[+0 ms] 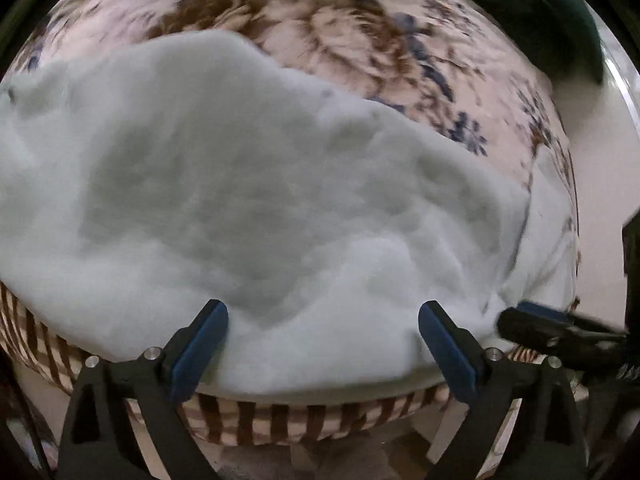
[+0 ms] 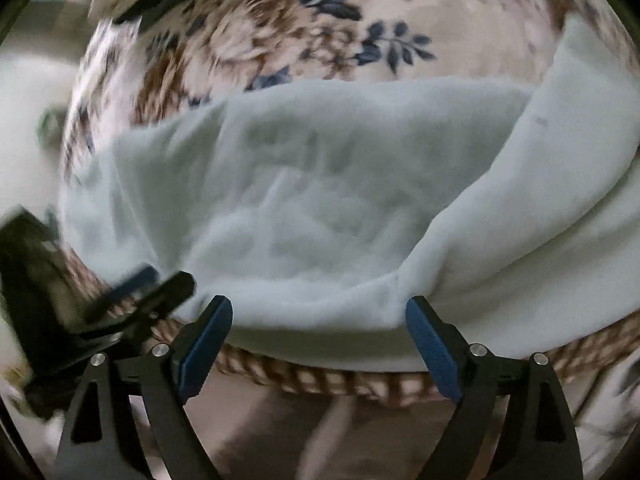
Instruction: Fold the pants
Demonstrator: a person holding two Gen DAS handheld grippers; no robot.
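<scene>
Both grippers, left gripper [image 1: 323, 340] and right gripper [image 2: 319, 334], are standing wide open, holding nothing. White pants [image 1: 248, 200] are lying folded on the floral bed [image 1: 360, 32], toward twelve o'clock. Smoothing first seems wise.

Fluffy matt fleece pants [image 1: 240, 184]; soft floral cloth bedspread [image 1: 360, 40]
</scene>
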